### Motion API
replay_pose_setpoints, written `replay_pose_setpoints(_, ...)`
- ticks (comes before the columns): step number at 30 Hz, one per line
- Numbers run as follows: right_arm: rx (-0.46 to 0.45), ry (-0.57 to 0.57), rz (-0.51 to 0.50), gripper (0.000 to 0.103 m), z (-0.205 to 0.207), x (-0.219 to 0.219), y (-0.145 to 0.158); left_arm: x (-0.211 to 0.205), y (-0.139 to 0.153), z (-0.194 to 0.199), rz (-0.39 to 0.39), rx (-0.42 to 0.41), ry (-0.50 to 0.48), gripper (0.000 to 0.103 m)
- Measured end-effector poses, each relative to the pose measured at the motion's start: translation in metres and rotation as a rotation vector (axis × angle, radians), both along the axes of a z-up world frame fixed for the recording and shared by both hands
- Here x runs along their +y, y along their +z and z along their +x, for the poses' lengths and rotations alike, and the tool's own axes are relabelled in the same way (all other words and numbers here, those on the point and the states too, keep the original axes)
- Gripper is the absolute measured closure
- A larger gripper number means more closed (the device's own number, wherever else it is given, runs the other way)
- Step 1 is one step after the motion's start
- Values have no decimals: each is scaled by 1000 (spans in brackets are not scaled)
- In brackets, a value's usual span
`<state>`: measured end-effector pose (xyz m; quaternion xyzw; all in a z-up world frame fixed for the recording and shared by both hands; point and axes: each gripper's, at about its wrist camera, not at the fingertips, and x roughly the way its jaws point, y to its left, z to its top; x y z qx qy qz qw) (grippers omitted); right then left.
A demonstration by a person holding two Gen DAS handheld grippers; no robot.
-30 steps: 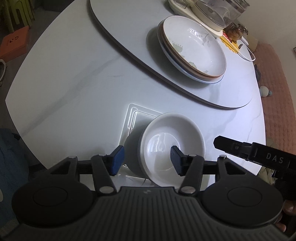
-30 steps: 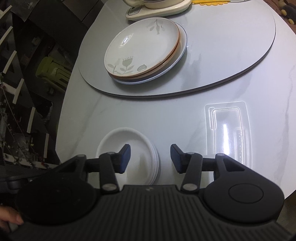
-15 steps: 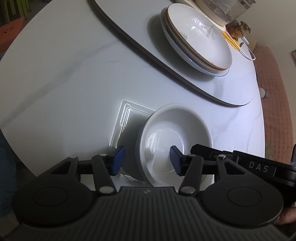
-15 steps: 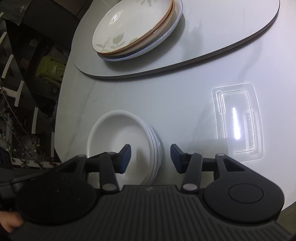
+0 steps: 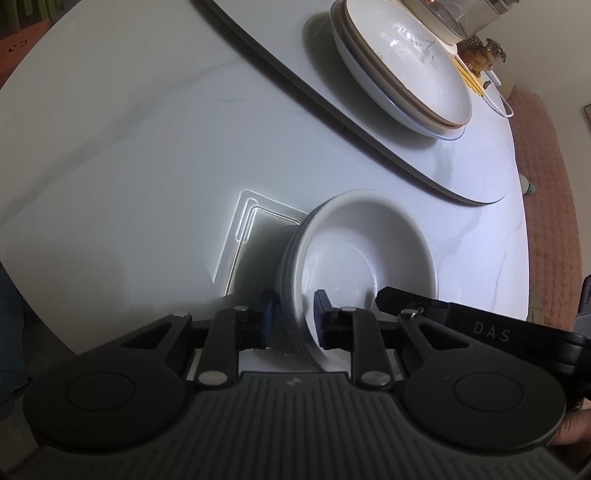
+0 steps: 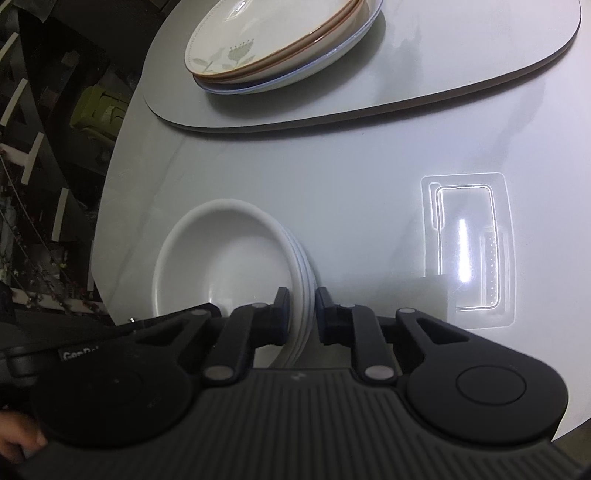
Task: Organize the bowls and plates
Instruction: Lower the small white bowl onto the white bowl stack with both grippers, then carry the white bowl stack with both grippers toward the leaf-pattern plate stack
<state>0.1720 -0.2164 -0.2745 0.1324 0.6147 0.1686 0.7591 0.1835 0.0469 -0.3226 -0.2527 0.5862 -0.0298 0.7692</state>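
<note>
Left claw (image 5: 291, 320): yours, just closed, pinching bowl stack (image 5: 365, 258) rim
Right claw (image 6: 298, 314): yours, just closed, pinching opposite rim
Bowl stack: near desk (image 5: 147, 147) edge
Plates (image 6: 280, 48): stacked on mat (image 6: 461, 62) behind

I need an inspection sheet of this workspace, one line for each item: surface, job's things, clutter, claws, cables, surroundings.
Surface: white marble-look table, with a grey raised board on it.
Job's things: stack of white bowls near the table edge; stack of patterned plates on the grey board.
Clutter: clear plastic tray flat on the table; a cream appliance behind the plates.
Claws: left claw and right claw have just closed, each onto the bowl stack's rim, on opposite sides.
Cables: nothing seen.
Surroundings: pink cloth past the table; dark floor below.
</note>
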Motion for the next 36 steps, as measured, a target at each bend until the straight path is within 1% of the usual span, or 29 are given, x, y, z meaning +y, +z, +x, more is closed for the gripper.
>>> replay_pose_setpoints(3, 0, 13, -11, 87, 0, -1, 5, -2, 8, -2, -5, 5, -2, 77)
replay_pose_setpoints(7, 11, 1, -7, 88, 1, -7, 18, -9, 23, -6, 3, 4, -16, 77)
replay_pose_setpoints(11, -2, 2, -6, 88, 0, -9, 38, -10, 42, -9, 2, -13, -20, 77)
replay_pose_setpoints(15, -14, -10, -3, 88, -3, -9, 58, -11, 61, -9, 19, -1, -25, 77)
replay_pose_setpoints(18, -38, -16, -8, 87, -4, -6, 73, -10, 77, -9, 34, -22, -39, 77)
replay_pose_setpoints(23, -65, -40, 1, 87, -2, -5, 93, -6, 99, -5, 18, -57, -44, 77)
replay_pose_setpoints(26, -85, -51, 6, 87, -1, -8, 106, -10, 110, -3, 21, -65, -64, 77)
replay_pose_setpoints(31, -121, -66, 2, 87, 3, -8, 124, -10, 120, -2, 17, -74, -89, 77)
replay_pose_setpoints(36, -146, -73, -1, 87, 7, -6, 137, -6, 136, 4, 29, -110, -91, 77)
